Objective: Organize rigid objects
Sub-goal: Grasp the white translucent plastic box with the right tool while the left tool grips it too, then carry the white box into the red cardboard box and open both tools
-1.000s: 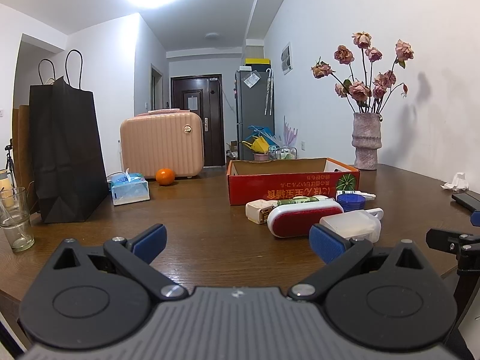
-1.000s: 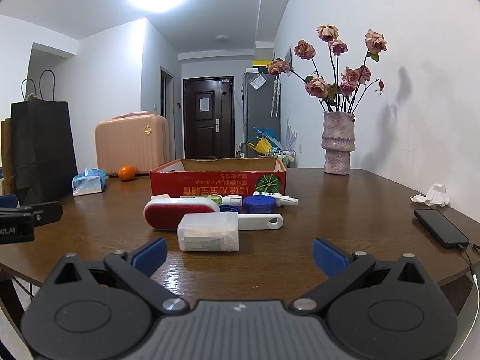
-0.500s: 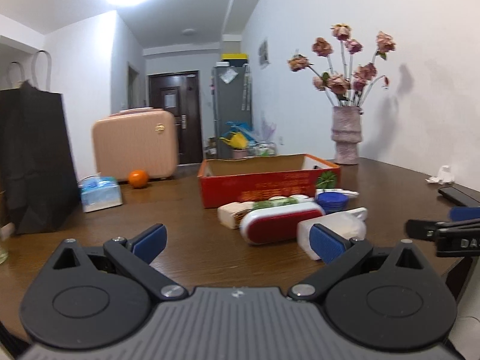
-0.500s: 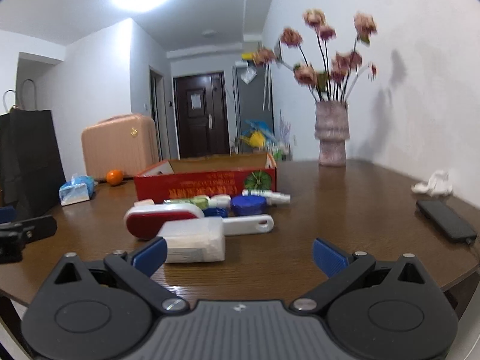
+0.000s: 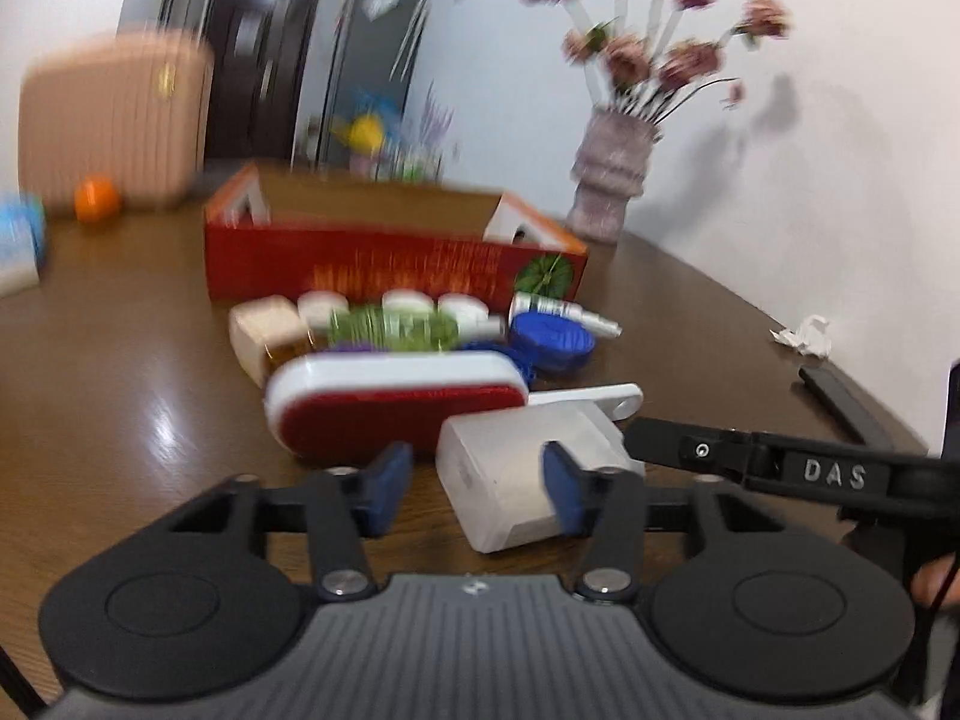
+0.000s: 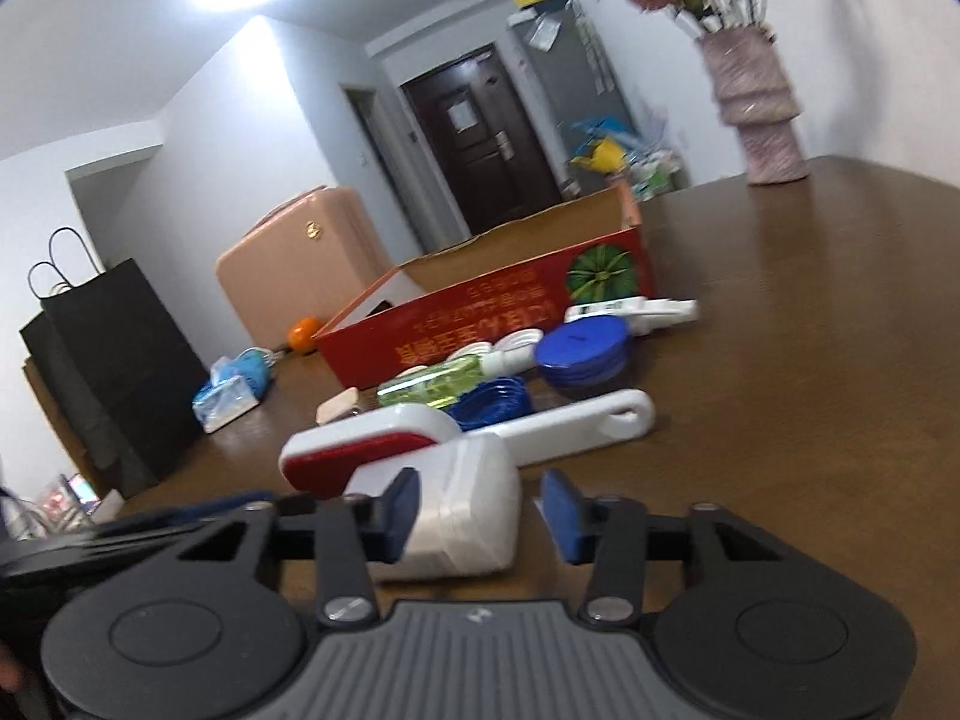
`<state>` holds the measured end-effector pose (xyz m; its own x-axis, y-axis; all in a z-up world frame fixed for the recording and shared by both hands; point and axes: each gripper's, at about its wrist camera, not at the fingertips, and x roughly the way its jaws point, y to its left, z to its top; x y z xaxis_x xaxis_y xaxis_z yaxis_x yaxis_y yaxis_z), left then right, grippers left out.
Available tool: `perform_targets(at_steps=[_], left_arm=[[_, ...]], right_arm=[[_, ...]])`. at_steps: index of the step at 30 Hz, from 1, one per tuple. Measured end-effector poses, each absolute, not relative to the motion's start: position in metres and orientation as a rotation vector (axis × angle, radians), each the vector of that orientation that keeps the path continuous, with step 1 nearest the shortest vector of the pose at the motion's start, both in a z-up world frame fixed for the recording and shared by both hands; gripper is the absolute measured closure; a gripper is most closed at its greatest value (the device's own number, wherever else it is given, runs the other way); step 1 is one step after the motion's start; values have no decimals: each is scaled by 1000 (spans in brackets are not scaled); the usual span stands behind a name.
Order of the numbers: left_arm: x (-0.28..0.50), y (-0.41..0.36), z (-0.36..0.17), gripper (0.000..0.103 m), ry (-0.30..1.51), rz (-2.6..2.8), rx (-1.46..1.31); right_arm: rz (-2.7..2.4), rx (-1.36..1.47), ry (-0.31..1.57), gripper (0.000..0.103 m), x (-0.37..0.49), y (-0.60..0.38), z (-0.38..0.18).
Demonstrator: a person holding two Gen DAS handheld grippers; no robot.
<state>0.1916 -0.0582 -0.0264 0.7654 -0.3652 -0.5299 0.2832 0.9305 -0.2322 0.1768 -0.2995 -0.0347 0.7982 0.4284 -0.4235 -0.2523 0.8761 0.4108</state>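
We held one tool in each hand over a dark wooden worktop (image 6: 810, 360), both pointed at a cluster of small things lying in front of a red cardboard box (image 5: 384, 267). The left tool (image 5: 477, 495) had just been closing; its blue pads stood apart with a translucent white plastic box (image 5: 510, 480) partly between them, the right pad over the box's near face and the left pad clear of it, above bare wood. The right tool (image 6: 480, 510) had also just been closing, and the same white plastic box (image 6: 462, 510) lay between its pads, the left pad against the box's side and the right pad just beside it with a narrow gap. Just behind the plastic box lay a red and white lint brush (image 5: 396, 408), its white handle (image 6: 576, 420) reaching out to the right. Beyond it sat a green bottle (image 6: 432, 387), a round blue container (image 6: 582, 351) and a white tube (image 6: 636, 309), all crowded against the red box's front wall. To the right of the cluster the worktop ran open to its curved edge, carrying only a vase of dried roses (image 5: 609, 180), a crumpled tissue (image 5: 807, 336) and a dark phone (image 5: 840, 399). To the left the wood was open as far as a tissue pack (image 6: 234, 390), an orange (image 6: 302, 333), a pink case (image 6: 294, 264) and a black paper bag (image 6: 114, 360).
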Motion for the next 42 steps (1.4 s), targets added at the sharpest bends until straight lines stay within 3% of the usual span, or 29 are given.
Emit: perform_targets(at_steps=[3, 5, 9, 11, 22, 30, 36, 42], left_arm=[[208, -56, -32, 66, 661, -393, -232], [214, -55, -32, 69, 682, -420, -264], [215, -50, -33, 74, 694, -402, -312], [210, -48, -29, 75, 687, -400, -323], [203, -38, 46, 76, 380, -482, -198], [337, -15, 77, 76, 371, -431, -222], [470, 6, 66, 76, 523, -349, -289], [573, 13, 31, 76, 760, -265, -253]], right_arm=[[419, 375, 576, 63, 196, -297, -35], [439, 368, 618, 70, 204, -294, -37], [466, 390, 635, 72, 208, -294, -40], [469, 400, 643, 78, 207, -295, -39], [526, 467, 562, 82, 220, -294, 8], [526, 410, 495, 84, 350, -264, 60], [498, 416, 631, 85, 487, -236, 54], [411, 516, 844, 87, 596, -220, 12]])
